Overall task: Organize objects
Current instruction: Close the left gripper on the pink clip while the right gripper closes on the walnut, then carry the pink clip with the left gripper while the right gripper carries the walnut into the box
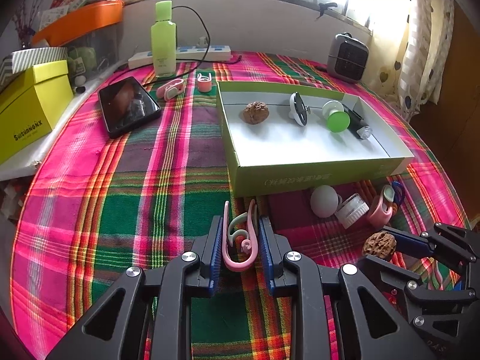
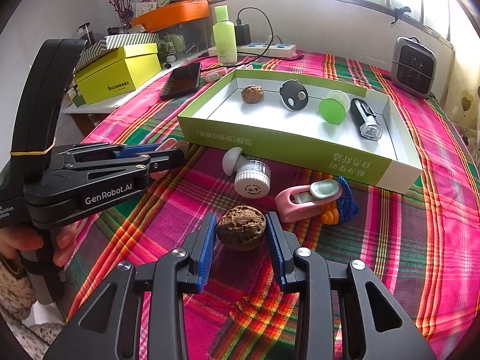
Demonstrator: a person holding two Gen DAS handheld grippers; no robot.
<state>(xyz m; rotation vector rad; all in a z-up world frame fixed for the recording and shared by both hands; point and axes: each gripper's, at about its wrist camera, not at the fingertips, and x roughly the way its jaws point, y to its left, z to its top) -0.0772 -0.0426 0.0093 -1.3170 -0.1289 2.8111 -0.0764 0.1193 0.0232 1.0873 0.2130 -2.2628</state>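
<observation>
- Left gripper [image 1: 240, 240] at bottom centre clamps a pink clip [image 1: 238, 240].
- Right gripper [image 2: 241, 234] squeezes a walnut [image 2: 241, 231], bottom centre.
- Green tray [image 2: 300, 153] above holds another walnut [image 2: 252, 93].

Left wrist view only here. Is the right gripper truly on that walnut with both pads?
Observer: Yes. The right wrist view shows the right gripper with both blue pads against the walnut.
Operator: What is tucked behind the pink holder?
Observer: Small orange pieces, against a blue mesh pouch.
Operator: Anything behind the green bottle?
Observer: A black charger, plugged into the power strip.
</observation>
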